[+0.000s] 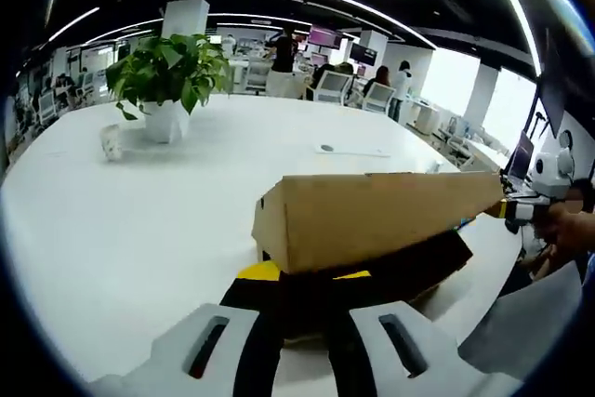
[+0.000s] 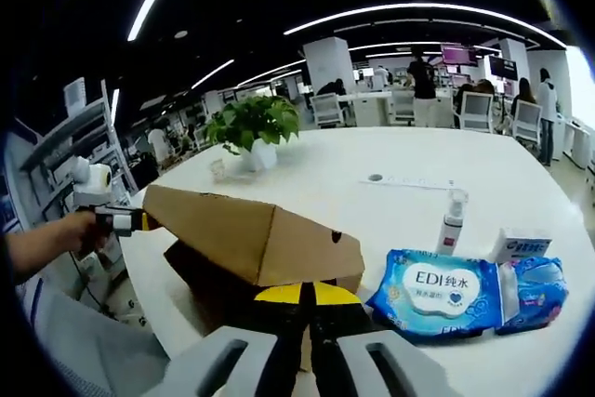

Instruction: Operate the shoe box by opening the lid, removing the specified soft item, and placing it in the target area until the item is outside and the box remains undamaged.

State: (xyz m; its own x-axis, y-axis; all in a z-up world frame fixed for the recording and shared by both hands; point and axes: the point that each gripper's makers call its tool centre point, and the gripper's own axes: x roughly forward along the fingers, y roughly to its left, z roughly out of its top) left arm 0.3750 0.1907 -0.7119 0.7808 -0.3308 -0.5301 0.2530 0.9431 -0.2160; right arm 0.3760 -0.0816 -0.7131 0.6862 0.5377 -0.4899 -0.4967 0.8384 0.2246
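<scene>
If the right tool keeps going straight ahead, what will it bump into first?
Most likely the cardboard box: its raised lid sits right in front of the right tool. The blue wipes pack lies off to the side.

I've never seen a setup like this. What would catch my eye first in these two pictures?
Most likely the brown cardboard shoe box in the middle of the white table, its lid tilted up. Next, in the right gripper view, the blue EDI wet-wipes pack lying to the box's right, with a small spray bottle behind it. Farther back stands a leafy potted plant in a white pot.
</scene>
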